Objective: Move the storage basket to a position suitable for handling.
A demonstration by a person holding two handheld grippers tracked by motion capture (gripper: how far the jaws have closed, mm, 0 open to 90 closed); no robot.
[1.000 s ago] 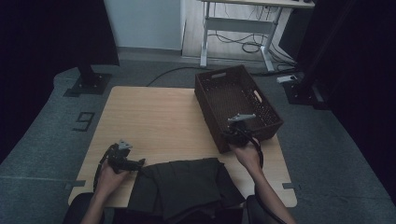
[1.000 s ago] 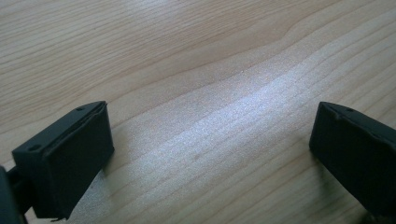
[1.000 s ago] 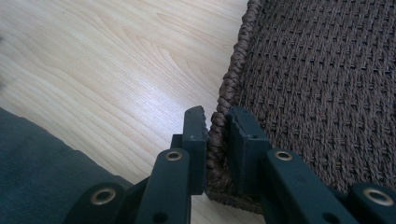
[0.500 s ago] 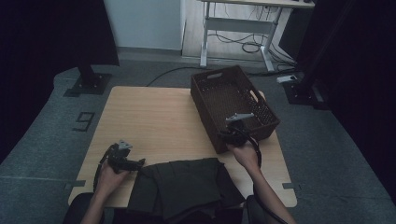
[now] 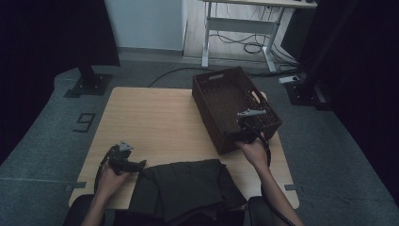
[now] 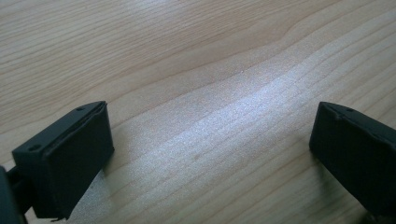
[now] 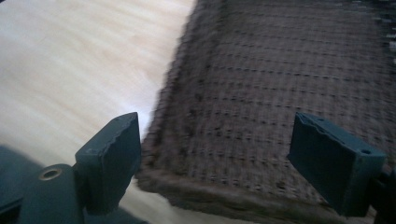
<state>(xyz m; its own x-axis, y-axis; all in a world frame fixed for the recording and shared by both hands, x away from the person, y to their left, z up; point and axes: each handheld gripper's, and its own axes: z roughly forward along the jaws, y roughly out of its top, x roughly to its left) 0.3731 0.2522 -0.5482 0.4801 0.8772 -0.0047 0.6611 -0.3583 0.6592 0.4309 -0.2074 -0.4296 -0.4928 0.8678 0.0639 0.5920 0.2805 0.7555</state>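
Basket (image 5: 234, 107) sits right ahead of my right gripper (image 5: 244, 129), its near end wall (image 7: 280, 140) square in front of the jaws. Those jaws have just been opening and now stand wide, one on either side of the woven brown wall, pads off it, nothing pinched between them. Seen from the right gripper view, the basket's near bottom corner lies just beside my left-hand jaw, and bare wood runs away beyond that corner.

My left gripper (image 5: 123, 162) hangs close over the tabletop (image 5: 150, 122), jaws parted wide with plain wood grain (image 6: 210, 116) between them and nothing held. Just beside it, toward my right hand, lies a dark folded cloth (image 5: 186, 188), draped over the near edge of the tabletop between my two forearms. The basket is well apart from this gripper, across the table.

Ahead of the left gripper the wood is open all the way to the far edge. The basket stands skewed near the right edge, its far corner close to the table's back corner.

Around the table is grey floor; a dark stand foot (image 5: 87, 84) lies beyond the far left corner, and a white desk frame (image 5: 240, 28) with loose cables stands against the back wall.
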